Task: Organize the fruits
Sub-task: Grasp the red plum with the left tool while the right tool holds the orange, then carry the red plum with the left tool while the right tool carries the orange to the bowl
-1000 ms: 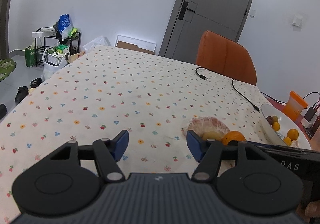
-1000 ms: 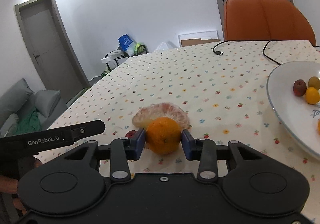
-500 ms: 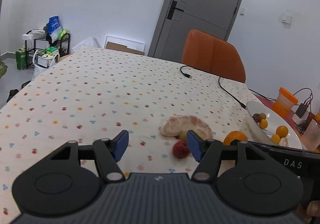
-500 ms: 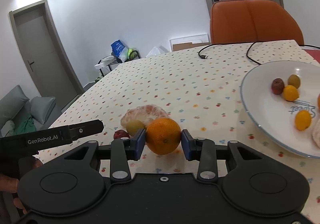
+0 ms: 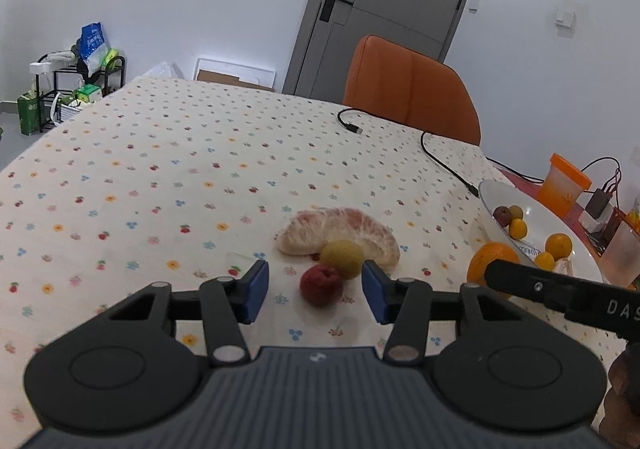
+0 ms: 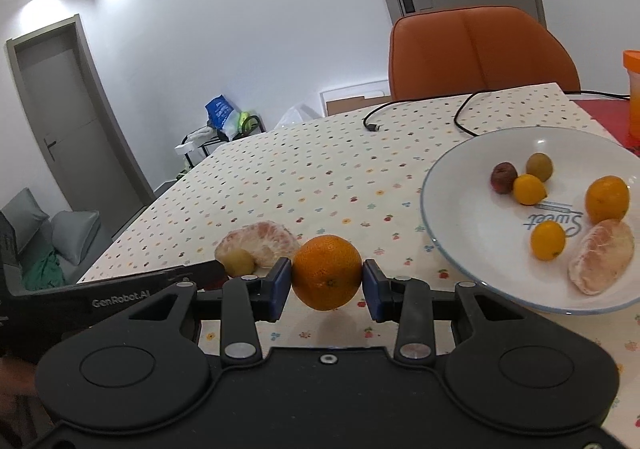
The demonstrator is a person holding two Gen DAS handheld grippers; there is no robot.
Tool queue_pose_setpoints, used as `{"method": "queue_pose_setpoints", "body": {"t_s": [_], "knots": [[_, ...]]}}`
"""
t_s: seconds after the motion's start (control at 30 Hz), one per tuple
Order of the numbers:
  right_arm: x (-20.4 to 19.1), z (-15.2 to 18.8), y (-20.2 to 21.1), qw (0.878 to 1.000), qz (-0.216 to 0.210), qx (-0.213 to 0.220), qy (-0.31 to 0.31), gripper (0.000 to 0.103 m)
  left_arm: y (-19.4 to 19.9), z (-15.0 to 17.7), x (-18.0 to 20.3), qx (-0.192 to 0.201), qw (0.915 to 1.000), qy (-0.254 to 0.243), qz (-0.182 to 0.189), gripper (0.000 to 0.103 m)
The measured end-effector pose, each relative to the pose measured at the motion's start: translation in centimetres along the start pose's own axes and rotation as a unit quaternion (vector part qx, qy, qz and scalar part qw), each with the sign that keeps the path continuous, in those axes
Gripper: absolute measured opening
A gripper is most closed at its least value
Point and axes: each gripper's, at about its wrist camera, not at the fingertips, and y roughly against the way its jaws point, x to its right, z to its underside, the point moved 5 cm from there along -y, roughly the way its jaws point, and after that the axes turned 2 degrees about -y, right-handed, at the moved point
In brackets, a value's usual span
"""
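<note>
My right gripper (image 6: 326,283) is shut on an orange (image 6: 326,272), lifted off the table just left of the white plate (image 6: 448,177). Several small fruits and a peeled pomelo piece (image 6: 602,263) lie in the plate. My left gripper (image 5: 315,295) has its jaws closing around a small red fruit (image 5: 321,285) on the tablecloth; the pads stand clear of it. A yellow-green fruit (image 5: 342,259) sits just behind it, against a peeled pomelo piece (image 5: 340,235). The held orange (image 5: 490,263) and the right gripper's side show at the right of the left wrist view.
A black cable (image 5: 440,161) runs across the flowered tablecloth (image 5: 160,177) toward the plate (image 5: 500,197). An orange chair (image 5: 408,93) stands behind the table. An orange-lidded cup (image 5: 562,185), a charger and a clear glass (image 5: 620,257) crowd the right edge.
Both grippers moved right; the plate came closer in the right wrist view, with the orange still gripped. The red fruit came between the left gripper's pads, which have narrowed.
</note>
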Motion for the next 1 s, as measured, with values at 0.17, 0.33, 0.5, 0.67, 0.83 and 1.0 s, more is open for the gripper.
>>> {"method": "queue_pose_setpoints", "body": {"t_s": [0.17, 0.33, 0.5, 0.67, 0.83, 1.0], "knots": [[0.3, -0.1, 0.2, 1.000, 0.000, 0.004, -0.006, 0.037, 0.0, 0.0, 0.1, -0.002, 1.0000, -0.003, -0.003, 0.022], [0.4, 0.0, 0.2, 1.000, -0.008, 0.008, -0.011, 0.036, 0.9, -0.6, -0.1, 0.011, 0.9998, -0.005, -0.014, 0.022], [0.3, -0.1, 0.5, 1.000, -0.009, 0.012, -0.012, 0.037, 1.4, -0.9, 0.0, 0.015, 0.9997, -0.008, -0.017, 0.022], [0.6, -0.5, 1.3, 1.000, -0.004, 0.023, -0.011, 0.037, 1.7, -1.2, 0.4, 0.021, 0.9997, -0.011, -0.009, 0.022], [1.2, -1.0, 2.1, 0.999, 0.008, 0.034, -0.014, 0.037, 1.8, -1.4, 1.0, 0.025, 0.9996, -0.012, -0.002, 0.022], [2.5, -1.5, 3.0, 0.998, 0.022, 0.048, -0.022, 0.036, 1.6, -1.4, 1.7, 0.024, 0.9996, -0.016, 0.001, 0.022]]}}
